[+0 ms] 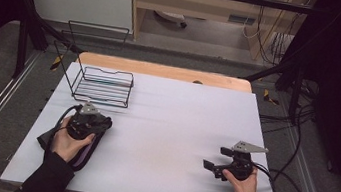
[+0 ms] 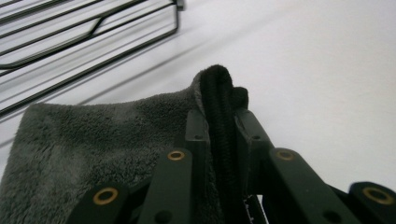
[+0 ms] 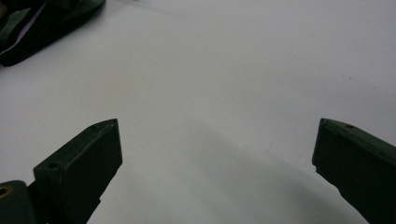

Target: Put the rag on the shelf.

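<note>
Fuzzy grey cloth [image 2: 93, 140], black corded edge [image 2: 219, 121]

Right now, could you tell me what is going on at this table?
A person works a gripper in each hand at a white table. The left gripper is clamped on the thick dark edge of a grey fleecy cloth, which lies near a black wire rack at the table's far left. The right gripper hangs open above bare tabletop, holding nothing.
</note>
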The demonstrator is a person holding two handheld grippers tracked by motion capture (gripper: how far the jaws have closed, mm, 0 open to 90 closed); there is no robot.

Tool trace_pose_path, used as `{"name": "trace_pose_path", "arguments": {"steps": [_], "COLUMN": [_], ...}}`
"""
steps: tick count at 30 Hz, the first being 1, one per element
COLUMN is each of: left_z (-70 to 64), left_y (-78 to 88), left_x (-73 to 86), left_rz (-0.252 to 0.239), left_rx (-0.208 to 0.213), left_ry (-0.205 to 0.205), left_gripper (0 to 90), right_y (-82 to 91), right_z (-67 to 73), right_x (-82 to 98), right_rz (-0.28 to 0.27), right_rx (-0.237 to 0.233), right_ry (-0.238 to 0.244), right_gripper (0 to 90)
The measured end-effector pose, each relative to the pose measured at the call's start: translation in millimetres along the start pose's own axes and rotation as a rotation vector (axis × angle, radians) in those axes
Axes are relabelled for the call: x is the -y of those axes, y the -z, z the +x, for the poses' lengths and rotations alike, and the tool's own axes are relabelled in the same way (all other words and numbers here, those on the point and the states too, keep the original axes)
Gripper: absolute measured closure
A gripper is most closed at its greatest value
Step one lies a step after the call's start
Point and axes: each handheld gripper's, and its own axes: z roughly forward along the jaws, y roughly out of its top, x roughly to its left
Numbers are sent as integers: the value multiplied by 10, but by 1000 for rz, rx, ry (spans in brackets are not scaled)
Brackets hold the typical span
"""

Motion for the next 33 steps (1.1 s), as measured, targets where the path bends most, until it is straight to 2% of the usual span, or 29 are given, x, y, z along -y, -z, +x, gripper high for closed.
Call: {"name": "trace_pose_path", "arguments": {"steps": [2, 4, 10, 12, 13, 19, 24, 27, 31, 33], "left_z": [-45, -153, -369, -397, -473, -698, -841, -971, -1064, -1101], "left_y": [4, 7, -23, -31, -49, -112, -186, -272, -337, -427], "left_x": [-8, -29, -83, -88, -102, -162, -240, -307, -337, -337], "left_rz": [1, 3, 6, 8, 11, 21, 28, 26, 35, 56], "left_rx": [10, 40, 88, 92, 103, 145, 152, 181, 174, 169], "left_ry": [-4, -14, -24, -27, -34, -45, -61, -68, -88, -105], "left_gripper": [771, 771, 771, 771, 771, 769, 768, 767, 762, 753], "right_y": [0, 0, -4, -6, -5, -7, -8, -7, -8, -8], "right_z": [0, 1, 1, 1, 0, 1, 1, 1, 1, 4], "right_x": [0, 0, 2, 3, 3, 2, 1, 1, 1, 1], "right_rz": [0, 0, 1, 0, 0, 0, 3, 2, 2, 3], "right_rx": [-1, -1, -1, -1, -1, -1, -2, -2, -1, -2], "right_ry": [0, 0, 1, 4, 4, 4, 5, 6, 7, 6], "right_gripper": [23, 23, 24, 24, 24, 25, 25, 26, 26, 27]}}
